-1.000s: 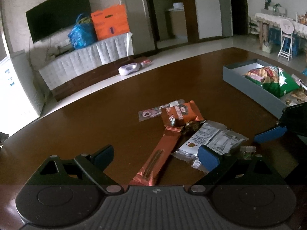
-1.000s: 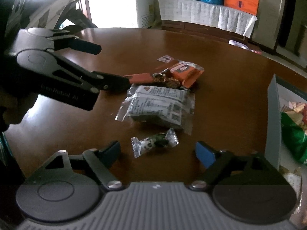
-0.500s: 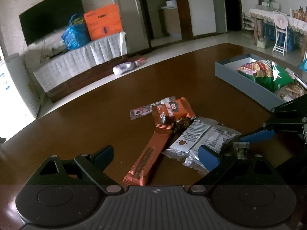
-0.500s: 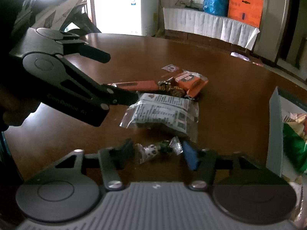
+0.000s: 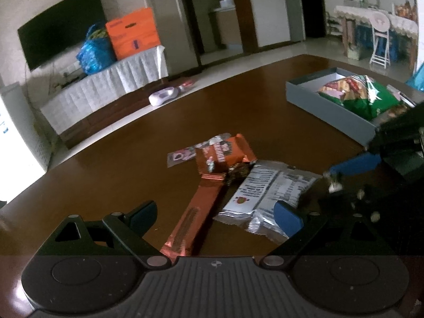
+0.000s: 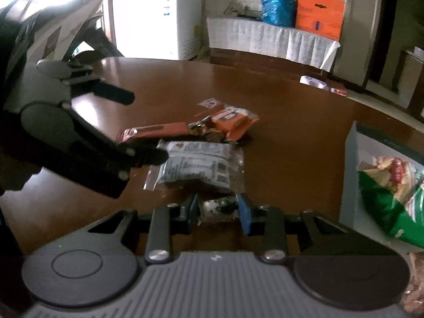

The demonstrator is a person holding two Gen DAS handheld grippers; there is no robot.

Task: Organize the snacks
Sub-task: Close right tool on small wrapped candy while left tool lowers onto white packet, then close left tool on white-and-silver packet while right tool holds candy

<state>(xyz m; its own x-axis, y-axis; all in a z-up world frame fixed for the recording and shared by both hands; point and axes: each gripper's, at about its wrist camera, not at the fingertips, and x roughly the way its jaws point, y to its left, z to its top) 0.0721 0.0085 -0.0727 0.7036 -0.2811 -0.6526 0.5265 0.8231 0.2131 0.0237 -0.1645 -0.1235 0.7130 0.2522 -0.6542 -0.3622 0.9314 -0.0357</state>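
1. The right gripper (image 6: pixel 218 212), at lower centre of its view, has just been closing its jaws and now pinches a small clear-wrapped candy (image 6: pixel 216 208).
2. The left gripper (image 5: pixel 214 216) stands wide, empty, above the long copper-foil snack bar (image 5: pixel 190 222).
3. The grey rectangular box (image 5: pixel 331 108) sits at upper right.

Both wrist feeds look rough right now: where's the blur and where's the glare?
Left wrist view: dim overall, the right gripper and its small wrapped candy smeared. Right wrist view: window light blown out at top left, left gripper soft and backlit, green chip bag blurred; both bow the brown table.

Dim room — wall television (image 5: pixel 61 34), white freezer (image 6: pixel 156 18).
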